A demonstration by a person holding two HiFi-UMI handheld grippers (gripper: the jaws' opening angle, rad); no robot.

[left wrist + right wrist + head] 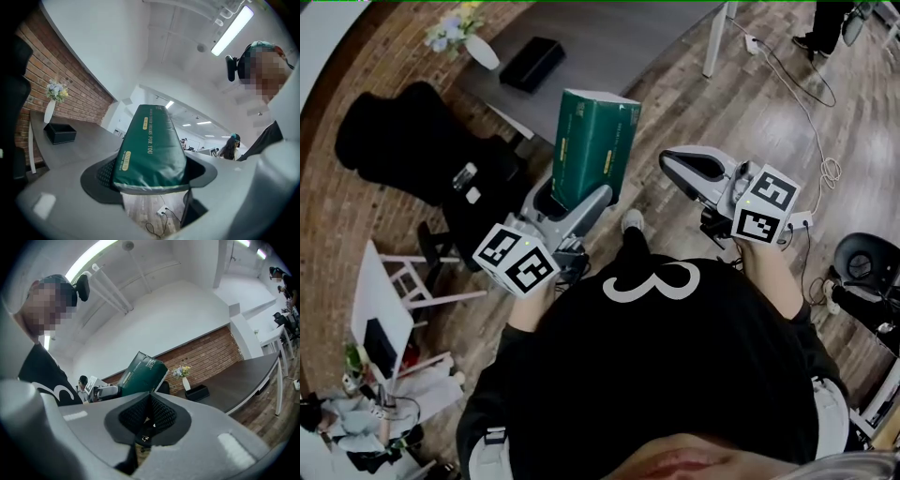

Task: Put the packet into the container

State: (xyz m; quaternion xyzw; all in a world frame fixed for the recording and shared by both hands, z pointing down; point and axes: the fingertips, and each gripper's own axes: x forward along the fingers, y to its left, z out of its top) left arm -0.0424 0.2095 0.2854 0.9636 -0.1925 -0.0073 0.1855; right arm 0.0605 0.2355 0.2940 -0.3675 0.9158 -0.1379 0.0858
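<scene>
A tall dark green packet stands upright in the air, and my left gripper is shut on its lower end. In the left gripper view the packet fills the space between the jaws, its sides against both pads. A black open container sits on the grey table beyond the packet, also visible as the container at left and as the container past the right jaws. My right gripper is held to the right of the packet, shut with nothing in it; its pads meet.
A white vase with flowers stands beside the container on the table. A black office chair and a white stool are at the left. Cables and a power strip lie on the wooden floor at right.
</scene>
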